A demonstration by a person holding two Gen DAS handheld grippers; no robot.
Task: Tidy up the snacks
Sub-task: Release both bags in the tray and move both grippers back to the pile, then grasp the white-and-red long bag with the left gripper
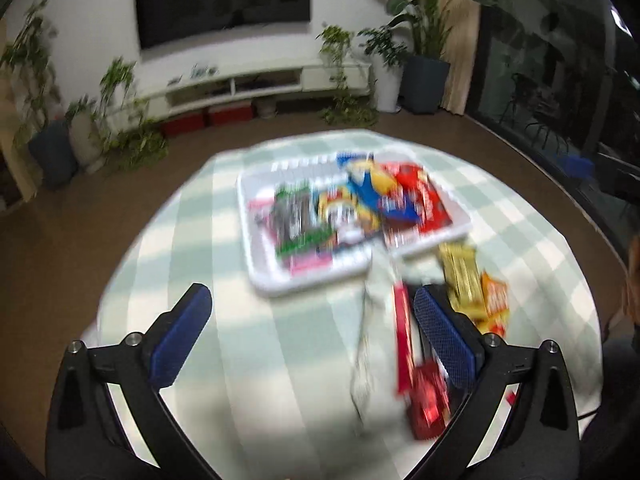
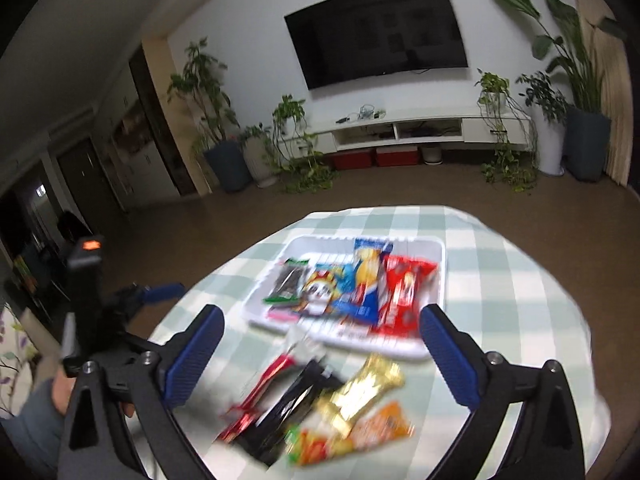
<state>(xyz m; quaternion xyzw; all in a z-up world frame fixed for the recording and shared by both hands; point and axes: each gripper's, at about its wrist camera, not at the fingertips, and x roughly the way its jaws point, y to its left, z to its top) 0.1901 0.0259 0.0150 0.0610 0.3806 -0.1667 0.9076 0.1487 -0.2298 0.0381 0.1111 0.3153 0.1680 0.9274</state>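
Left gripper (image 1: pixel 312 336) released, right gripper (image 2: pixel 322 356) released (both empty), white rectangular plastic tray (image 2: pixel 438 264) holding snack packets, gold foil wrapper (image 2: pixel 360 394) on green-checked tablecloth (image 2: pixel 500 280).

I take the TV (image 2: pixel 376 32) as reference: black, off, on a white wall. Directly below it a long low white TV console (image 2: pixel 404 130), with red boxes (image 2: pixel 374 158) on the floor beneath. Potted plants flank the TV: dark blue pot (image 2: pixel 228 164) left, tall leafy plant in a blue pot (image 2: pixel 586 146) right, beside a beige curtain (image 2: pixel 616 92). Further right, dark glass doors (image 1: pixel 540 76) with reflections. Brown floor (image 2: pixel 240 216) between console and me. Far left, a dim doorway (image 2: pixel 36 208). Lighting soft; frames motion-blurred.
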